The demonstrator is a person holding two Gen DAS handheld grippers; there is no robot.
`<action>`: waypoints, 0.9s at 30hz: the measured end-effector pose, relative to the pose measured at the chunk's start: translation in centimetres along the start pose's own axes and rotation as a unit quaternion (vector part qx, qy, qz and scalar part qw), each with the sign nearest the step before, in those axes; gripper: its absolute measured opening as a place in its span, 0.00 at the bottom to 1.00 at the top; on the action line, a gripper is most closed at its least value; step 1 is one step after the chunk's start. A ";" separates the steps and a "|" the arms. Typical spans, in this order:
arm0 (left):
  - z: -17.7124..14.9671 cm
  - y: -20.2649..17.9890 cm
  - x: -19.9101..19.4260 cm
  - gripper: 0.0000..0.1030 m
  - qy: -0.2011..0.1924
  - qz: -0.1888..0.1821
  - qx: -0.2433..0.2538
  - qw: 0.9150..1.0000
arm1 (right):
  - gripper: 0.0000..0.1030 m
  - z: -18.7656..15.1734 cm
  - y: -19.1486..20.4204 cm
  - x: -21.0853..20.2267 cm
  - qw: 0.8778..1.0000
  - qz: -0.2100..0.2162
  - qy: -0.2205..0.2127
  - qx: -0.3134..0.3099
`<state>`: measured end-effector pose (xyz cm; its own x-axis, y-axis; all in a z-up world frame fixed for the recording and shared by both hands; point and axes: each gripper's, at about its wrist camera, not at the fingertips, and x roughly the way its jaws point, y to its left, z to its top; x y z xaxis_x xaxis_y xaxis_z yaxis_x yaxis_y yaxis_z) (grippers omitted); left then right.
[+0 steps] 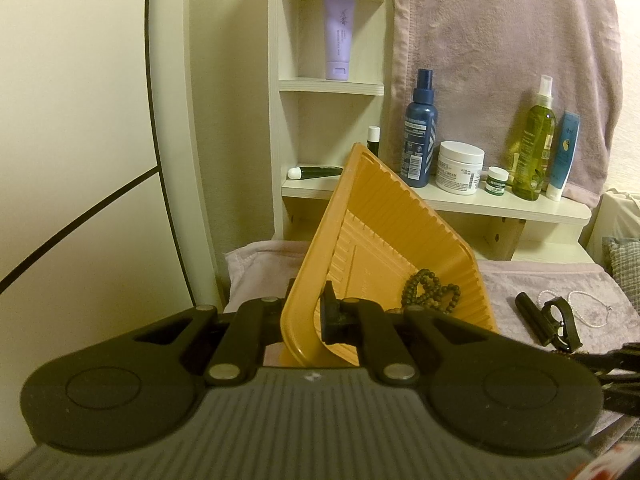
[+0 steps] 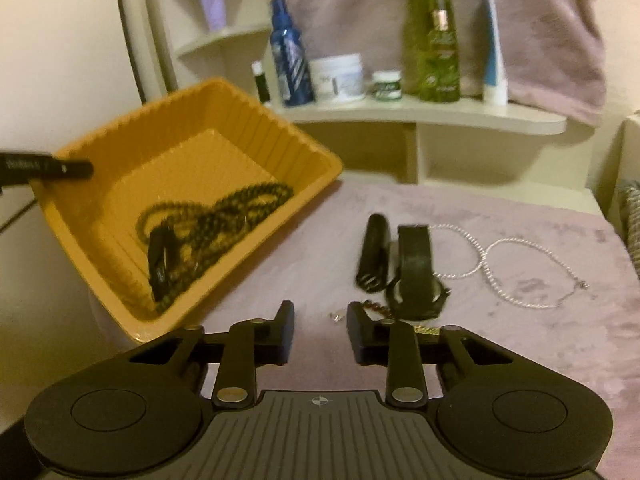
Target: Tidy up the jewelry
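Observation:
My left gripper (image 1: 316, 316) is shut on the near rim of an orange ribbed tray (image 1: 384, 216) and holds it tilted up on the mauve cloth. Dark green bead strands (image 1: 430, 292) lie in the tray's low corner. In the right wrist view the tray (image 2: 316, 160) sits at left with the beads (image 2: 224, 212) and a black strap-like piece (image 2: 162, 256) inside. My right gripper (image 2: 320, 314) is open over bare cloth with nothing between its fingers. Just ahead of it lie a black watch (image 2: 416, 272), a black clip (image 2: 374, 252) and a pale twisted chain (image 2: 492, 264).
A cream shelf (image 2: 420, 116) behind the cloth carries a blue spray bottle (image 2: 290, 60), a white jar (image 2: 338, 78), a green bottle (image 2: 434, 40) and a blue tube. A mauve towel (image 1: 500, 40) hangs above. A small brown beaded piece (image 2: 376, 306) lies by my right fingertip.

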<state>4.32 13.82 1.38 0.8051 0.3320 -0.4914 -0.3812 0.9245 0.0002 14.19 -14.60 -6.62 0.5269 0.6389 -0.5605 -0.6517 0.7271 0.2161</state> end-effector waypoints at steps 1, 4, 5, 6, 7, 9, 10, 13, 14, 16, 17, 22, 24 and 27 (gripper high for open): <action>0.0 0.0 0.0 0.07 0.000 0.000 0.000 1.000 | 0.25 -0.1 0.2 0.4 1.000 -0.007 0.005 -0.003; 0.0 0.0 0.0 0.07 0.001 -0.001 -0.001 1.000 | 0.21 -0.3 0.2 1.6 0.999 -0.032 0.015 -0.004; 0.0 0.0 -0.1 0.07 0.000 -0.001 -0.001 1.000 | 0.21 -0.4 0.1 2.0 0.999 -0.041 0.017 -0.001; 0.0 0.0 -0.1 0.07 0.000 -0.001 -0.001 1.000 | 0.20 -0.4 -0.1 2.3 0.999 -0.046 0.018 0.005; -0.1 0.1 -0.1 0.07 0.000 -0.001 -0.001 1.000 | 0.20 -0.4 -0.2 2.4 0.999 -0.049 0.017 0.008; -0.1 0.0 -0.1 0.07 0.000 -0.001 -0.001 1.000 | 0.20 -0.3 -0.1 2.6 0.999 -0.052 0.014 0.007; -0.1 0.0 -0.1 0.07 0.000 -0.001 -0.002 1.000 | 0.20 -0.3 -0.1 2.8 0.998 -0.053 0.014 0.005; -0.1 0.1 -0.1 0.07 0.000 -0.001 -0.002 1.000 | 0.18 0.0 0.2 3.1 0.998 -0.056 0.016 -0.009; -0.1 0.1 -0.1 0.07 0.001 -0.002 -0.003 1.000 | 0.16 0.0 0.4 3.2 0.998 -0.058 0.017 -0.014; -0.1 0.1 0.0 0.07 0.001 -0.001 -0.002 1.000 | 0.09 0.0 0.6 3.3 0.998 -0.058 0.019 -0.024; -0.1 0.1 0.0 0.07 0.001 -0.002 -0.002 1.000 | 0.09 0.0 0.7 3.4 0.997 -0.061 0.020 -0.032; -0.1 0.1 0.0 0.07 0.000 -0.002 -0.002 1.000 | 0.09 0.9 1.8 2.4 0.997 -0.054 0.001 -0.054; -0.1 0.1 0.0 0.07 0.000 -0.002 -0.002 1.000 | 0.09 1.8 2.7 1.8 0.997 -0.037 -0.015 -0.064; -0.1 0.1 0.0 0.07 0.001 -0.002 -0.003 1.000 | 0.09 3.4 4.3 1.2 0.997 -0.005 -0.034 -0.075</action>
<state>4.20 13.92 1.32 0.8059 0.3280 -0.4929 -0.3802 0.9249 -0.0061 13.89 -9.83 -3.65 0.5665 0.6507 -0.5056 -0.7179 0.6910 0.0849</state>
